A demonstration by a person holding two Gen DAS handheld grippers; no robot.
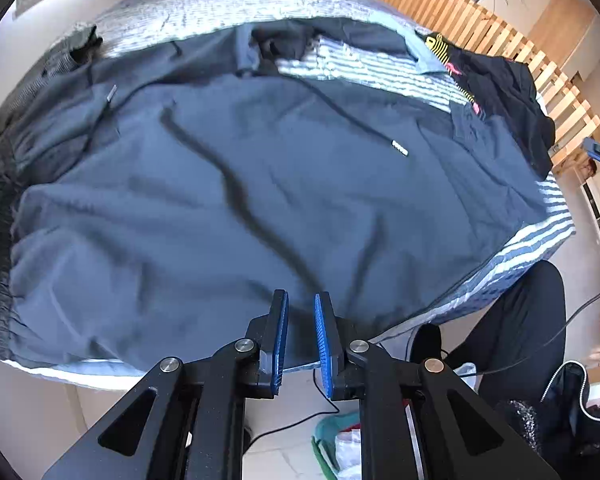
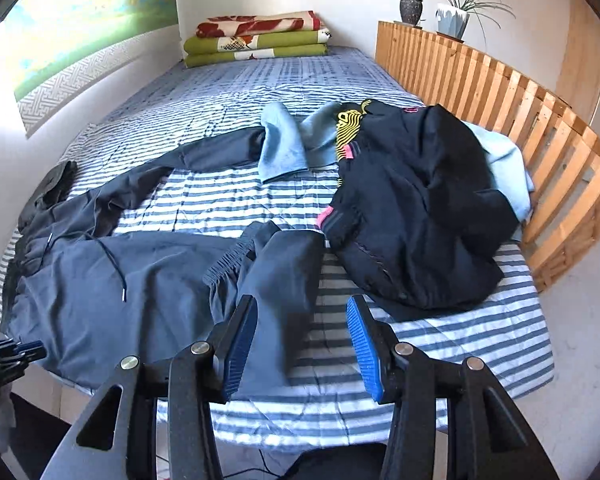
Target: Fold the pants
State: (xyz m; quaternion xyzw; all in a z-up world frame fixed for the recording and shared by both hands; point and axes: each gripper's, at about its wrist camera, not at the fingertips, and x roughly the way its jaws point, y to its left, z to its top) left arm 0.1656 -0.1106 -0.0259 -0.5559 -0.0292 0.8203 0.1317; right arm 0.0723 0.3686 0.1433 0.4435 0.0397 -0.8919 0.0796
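Dark blue-grey pants (image 1: 260,184) lie spread over the striped bed (image 1: 540,236), with the elastic waistband at the left and a black drawstring (image 1: 399,148) with white tips trailing on top. In the right wrist view the pants (image 2: 148,280) fill the left of the bed, and one leg end (image 2: 284,280) lies near the front edge. My left gripper (image 1: 301,294) hovers over the near edge of the pants, narrowly open, holding nothing. My right gripper (image 2: 302,300) is wide open above that leg end, with nothing between its fingers.
A black jacket (image 2: 416,216) with yellow and pink marks and a light blue garment (image 2: 284,148) lie at the bed's right. A slatted wooden rail (image 2: 520,120) borders that side. Folded blankets (image 2: 256,40) sit at the far end. A person's dark-clad leg (image 1: 520,320) stands by the bed.
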